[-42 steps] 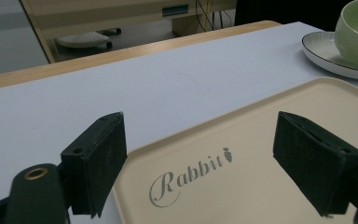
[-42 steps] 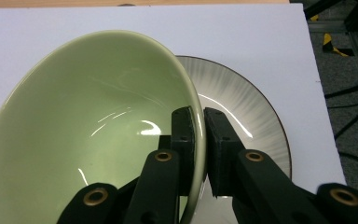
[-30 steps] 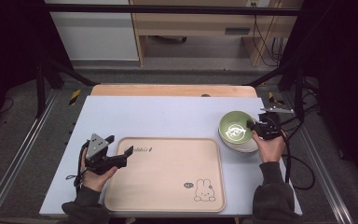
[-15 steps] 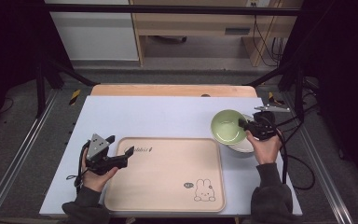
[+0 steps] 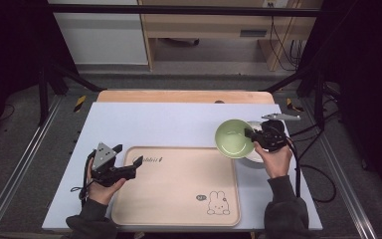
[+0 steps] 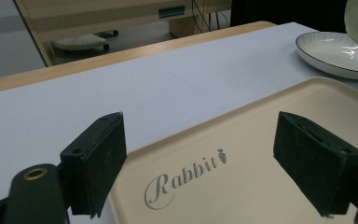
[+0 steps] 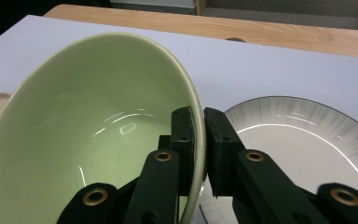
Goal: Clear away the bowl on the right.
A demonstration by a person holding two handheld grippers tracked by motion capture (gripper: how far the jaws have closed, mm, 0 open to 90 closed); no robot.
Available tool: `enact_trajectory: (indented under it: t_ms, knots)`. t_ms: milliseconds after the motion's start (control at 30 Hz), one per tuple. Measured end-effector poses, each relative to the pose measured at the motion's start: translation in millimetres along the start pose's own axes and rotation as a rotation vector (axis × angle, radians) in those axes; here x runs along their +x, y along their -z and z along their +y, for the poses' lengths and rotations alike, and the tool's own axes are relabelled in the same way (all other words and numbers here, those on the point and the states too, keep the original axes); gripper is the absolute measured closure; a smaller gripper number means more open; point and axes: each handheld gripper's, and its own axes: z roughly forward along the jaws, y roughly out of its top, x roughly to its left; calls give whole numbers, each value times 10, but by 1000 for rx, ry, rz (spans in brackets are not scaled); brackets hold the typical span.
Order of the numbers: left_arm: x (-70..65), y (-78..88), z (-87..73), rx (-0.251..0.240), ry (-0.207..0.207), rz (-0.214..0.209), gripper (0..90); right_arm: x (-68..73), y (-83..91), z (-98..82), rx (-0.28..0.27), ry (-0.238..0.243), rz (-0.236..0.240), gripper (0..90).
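Clamped on its rim by the right gripper (image 5: 252, 134), the green bowl (image 5: 233, 138) is now held tilted in the air, clear of the white plate (image 5: 254, 158) on which it was sitting a second ago. In the earlier high views it lay flat in the plate; now it has been carried a little toward the tray (image 5: 174, 186) and its edge hangs over the tray's far right corner. From this it is judged that the bowl is being taken off the plate and will be set on the tray, which is bare. The left gripper (image 5: 137, 163) has not shifted: it is kept at the tray's left edge with its jaws wide apart and nothing between them. In the right gripper view the grip is seen closely: one pad (image 7: 182, 140) is inside the bowl (image 7: 88, 140), the other outside, and the rim is squeezed between them, with the plate (image 7: 303, 135) below. In the left gripper view the word "Rabbit" (image 6: 184, 179) on the tray (image 6: 261, 140) is seen, and the plate (image 6: 335, 53) lies beyond the tray's far edge.
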Motion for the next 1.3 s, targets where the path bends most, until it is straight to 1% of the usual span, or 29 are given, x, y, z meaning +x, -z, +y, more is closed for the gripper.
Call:
enact_trajectory:
  t_ms: [67, 267, 467, 600, 800, 967, 1167, 1300]
  knots:
    - [-1, -1, 0, 0, -1, 0, 168, 49, 2, 6, 1, 15, 12, 828]
    - [-3, 2, 2, -1, 0, -1, 168, 191, -16, 14, 5, 33, 63, 828]
    - [-3, 1, 3, 0, -1, -1, 168, 316, -43, 13, 13, 65, 96, 828]
    - [-2, 4, 4, 2, -5, -2, 168, 385, -48, 12, 16, 68, 123, 829]
    - [-5, 1, 3, -1, -2, -2, 169, 481, -75, 4, 29, 93, 136, 828]
    - [-4, 1, 3, 0, -1, -2, 169, 560, -111, -9, 42, 106, 153, 828]
    - [-6, 1, 4, 1, -2, -3, 169, 674, -167, -30, 55, 116, 198, 829]
    - [-7, 1, 5, 1, -3, -3, 169, 741, -197, -45, 64, 127, 209, 828]
